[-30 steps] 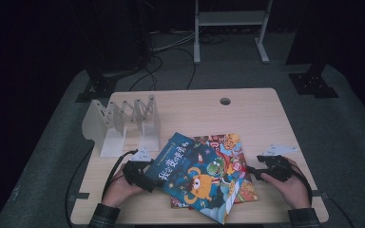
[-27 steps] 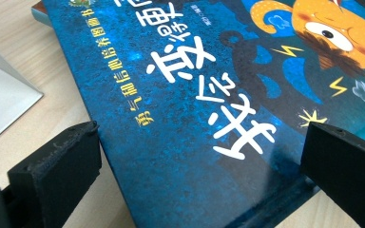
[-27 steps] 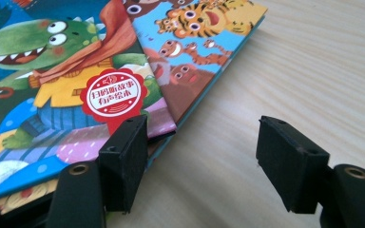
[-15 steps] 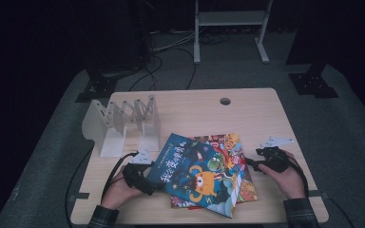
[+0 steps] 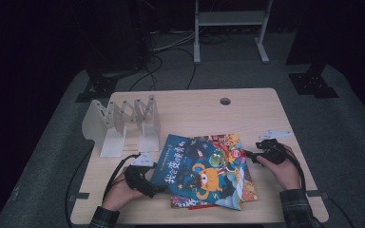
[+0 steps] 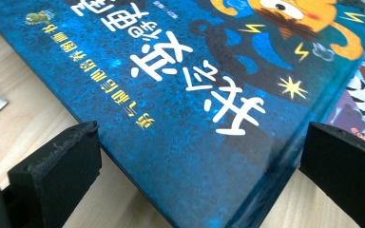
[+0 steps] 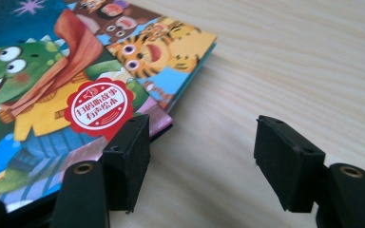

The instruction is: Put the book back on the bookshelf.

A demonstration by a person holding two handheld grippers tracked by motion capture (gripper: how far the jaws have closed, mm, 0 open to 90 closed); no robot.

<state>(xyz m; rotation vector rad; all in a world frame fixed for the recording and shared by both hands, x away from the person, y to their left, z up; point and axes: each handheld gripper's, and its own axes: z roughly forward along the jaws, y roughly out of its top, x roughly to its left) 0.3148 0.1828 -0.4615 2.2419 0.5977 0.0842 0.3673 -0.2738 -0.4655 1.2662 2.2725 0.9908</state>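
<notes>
Blue picture book (image 5: pixel 197 168) tops the stack at the lower middle of the worktop (image 5: pixel 190 111). My left fingers (image 6: pixel 57 161) gape around its corner, not yet pinching. My right gripper (image 5: pixel 253 156), fingers part open and just closing on nothing, should square the stack's edge gently first.

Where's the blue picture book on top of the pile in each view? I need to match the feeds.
High view: blue book at centre front, between both claws.
Left gripper view: blue book across the upper frame, its corner between the jaws.
Right gripper view: its dark blue cover at the top left.
Shared landmark: the wooden table.
</notes>
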